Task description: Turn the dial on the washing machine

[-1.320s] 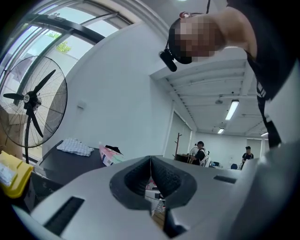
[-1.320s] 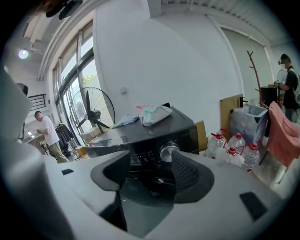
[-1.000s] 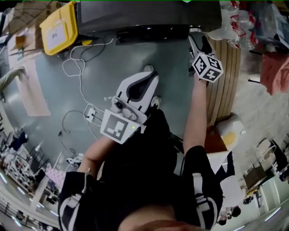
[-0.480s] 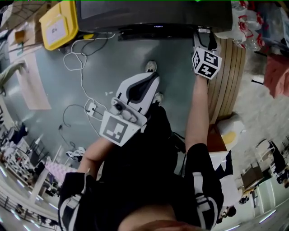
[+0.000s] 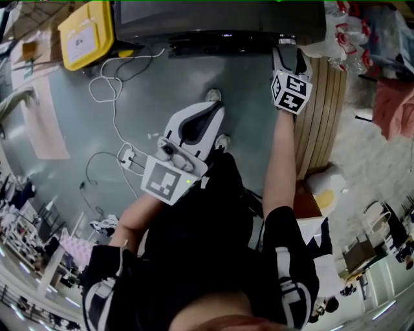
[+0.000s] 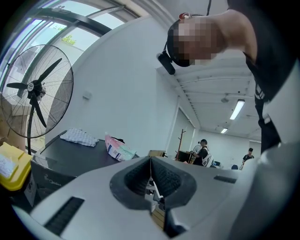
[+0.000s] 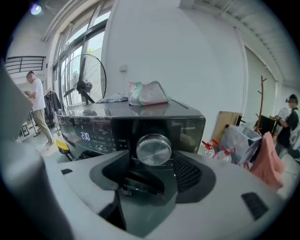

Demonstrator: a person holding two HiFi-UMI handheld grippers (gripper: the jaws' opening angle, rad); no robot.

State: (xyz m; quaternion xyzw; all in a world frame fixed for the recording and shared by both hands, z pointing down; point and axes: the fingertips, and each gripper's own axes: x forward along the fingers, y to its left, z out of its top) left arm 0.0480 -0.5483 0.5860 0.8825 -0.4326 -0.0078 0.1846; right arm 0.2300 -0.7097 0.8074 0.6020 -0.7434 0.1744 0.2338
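The dark washing machine [image 5: 220, 19] stands at the top of the head view. On its front panel, the right gripper view shows a silver round dial [image 7: 153, 149] to the right of a lit display [image 7: 85, 136]. My right gripper [image 7: 152, 165] is open, its jaws wide on either side of the dial, with the pads [image 7: 192, 173] apart from it. From the head, the right gripper [image 5: 288, 57] reaches the machine's right front corner. My left gripper [image 5: 215, 113] is shut and empty, held low near my body, away from the machine [image 6: 70, 157].
A yellow bin [image 5: 84, 32] sits left of the machine, and white cables [image 5: 116, 110] trail over the grey floor. A slatted wooden panel [image 5: 320, 110] and bags of bottles [image 5: 343, 32] stand to the right. A cloth and a packet [image 7: 147, 93] lie on the machine's top; a fan [image 7: 86, 86] stands behind.
My right gripper has moved a little up toward the machine's front panel. The left gripper has stayed where it was.
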